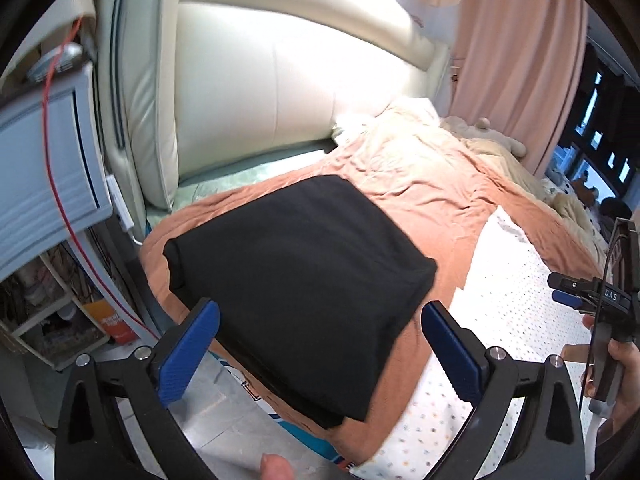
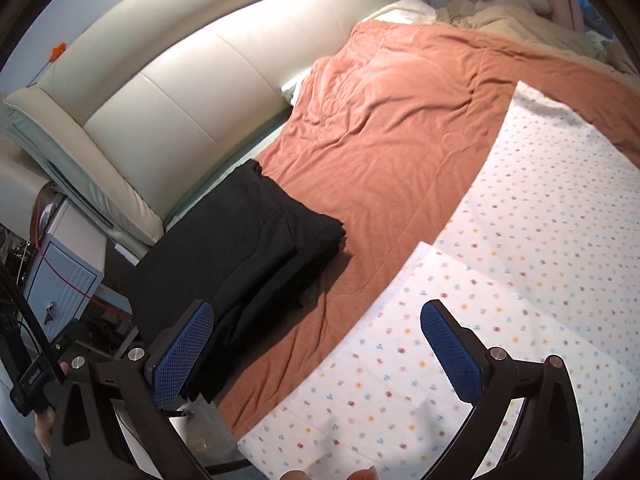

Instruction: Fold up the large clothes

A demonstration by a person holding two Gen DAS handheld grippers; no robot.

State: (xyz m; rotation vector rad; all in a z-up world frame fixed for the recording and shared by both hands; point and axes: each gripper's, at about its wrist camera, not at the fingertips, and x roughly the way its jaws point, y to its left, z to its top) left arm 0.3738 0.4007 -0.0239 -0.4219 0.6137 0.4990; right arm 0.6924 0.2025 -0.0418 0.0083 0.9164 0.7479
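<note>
Black garment (image 1: 296, 276): folded into a flat stack, lying on the bed's orange blanket (image 1: 424, 196) near the corner by the headboard.
Left claw (image 1: 320, 354): released, jaws wide, nothing between the blue pads; garment at 12 o'clock ahead of it.
Right claw (image 2: 318, 354): released, jaws wide, nothing gripped; garment at 10 o'clock in its view.
Dotted white sheet (image 2: 500, 280): spread on the blanket, at 3 o'clock of the garment.
Headboard (image 1: 256, 80): cream, padded.
</note>
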